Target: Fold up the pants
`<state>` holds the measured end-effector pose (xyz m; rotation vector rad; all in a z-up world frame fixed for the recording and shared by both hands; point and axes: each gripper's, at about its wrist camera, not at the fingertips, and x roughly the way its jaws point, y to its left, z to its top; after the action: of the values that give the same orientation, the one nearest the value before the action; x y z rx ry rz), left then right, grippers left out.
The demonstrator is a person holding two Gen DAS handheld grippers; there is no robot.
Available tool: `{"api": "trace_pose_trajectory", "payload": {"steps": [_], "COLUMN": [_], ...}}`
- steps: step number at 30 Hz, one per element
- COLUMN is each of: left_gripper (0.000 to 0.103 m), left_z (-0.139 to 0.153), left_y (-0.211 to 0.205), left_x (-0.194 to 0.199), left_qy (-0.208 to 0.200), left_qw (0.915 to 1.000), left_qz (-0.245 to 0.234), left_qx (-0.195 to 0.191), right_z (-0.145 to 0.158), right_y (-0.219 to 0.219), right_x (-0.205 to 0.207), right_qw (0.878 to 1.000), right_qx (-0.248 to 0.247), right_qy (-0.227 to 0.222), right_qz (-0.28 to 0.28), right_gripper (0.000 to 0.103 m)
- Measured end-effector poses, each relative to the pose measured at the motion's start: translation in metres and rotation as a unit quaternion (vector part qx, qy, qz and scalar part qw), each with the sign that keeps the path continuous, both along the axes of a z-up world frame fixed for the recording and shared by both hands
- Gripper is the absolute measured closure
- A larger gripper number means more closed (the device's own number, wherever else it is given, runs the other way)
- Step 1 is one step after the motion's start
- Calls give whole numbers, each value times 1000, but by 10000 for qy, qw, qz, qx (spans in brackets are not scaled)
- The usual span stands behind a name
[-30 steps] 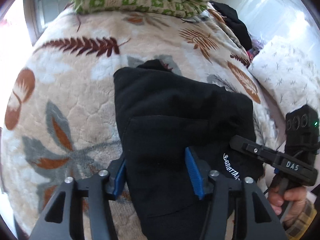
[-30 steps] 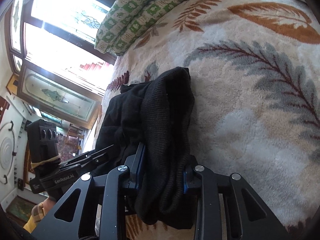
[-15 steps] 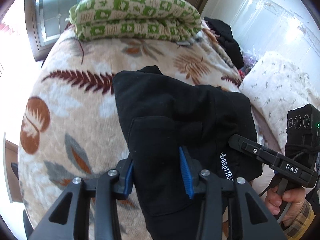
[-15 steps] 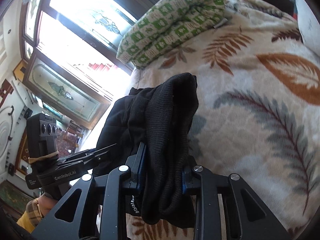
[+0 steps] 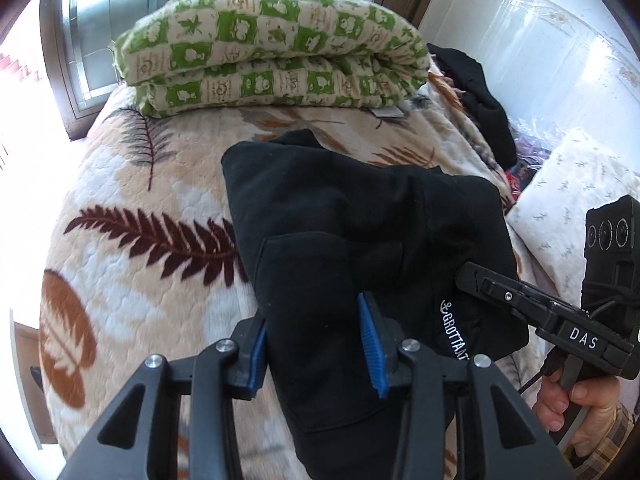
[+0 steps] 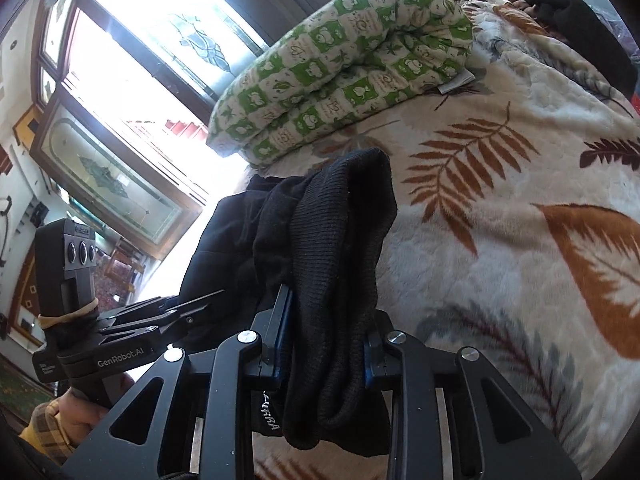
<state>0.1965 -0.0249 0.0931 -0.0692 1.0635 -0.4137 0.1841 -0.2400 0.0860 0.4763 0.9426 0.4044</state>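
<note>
We hold the black pants (image 5: 360,232) bunched above the leaf-patterned bed blanket (image 5: 132,288) — the left hand-held gripper (image 5: 316,344) clamped on one edge, the right hand-held gripper (image 6: 326,344) closed on the ribbed waistband. Beyond lie a folded green-checked quilt (image 5: 272,64), dark clothes (image 5: 484,100) and a white pillow (image 5: 568,184) — the hanging fabric hides the blanket beneath.
</note>
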Motion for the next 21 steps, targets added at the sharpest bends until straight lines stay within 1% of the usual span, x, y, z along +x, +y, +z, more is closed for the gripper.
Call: {"api": "trace_pose_trajectory", "payload": {"steps": [6,8,10,13,21], "left_gripper": [60,58,57,56,53], "left_z": [-35,-44,-48,-50,-52], "left_y": [-7,-8,-6,-8,-11], "left_x": [29,32,32,30,29], "left_qy": [189,166,94,-10,-93], "left_qw": [9998,9998,9999,10000,9999], "left_qz": [39,88,109,50,45], "left_qx": [26,36,-63,-30,66], "right_z": [-33,-44,-55,-64,-69], "right_y": [-2,-3,-7,-12,-11], "right_x": [32,37,38,35,34], "right_qw": [9996,9993,9993,9995,9993], "right_qx": [-186,-256,-215,-132,-227], "right_qy": [197,274,287,262,223], "right_qz": [-14,-44,-100,-135,-187], "right_gripper": [77,77,76,76,75]}}
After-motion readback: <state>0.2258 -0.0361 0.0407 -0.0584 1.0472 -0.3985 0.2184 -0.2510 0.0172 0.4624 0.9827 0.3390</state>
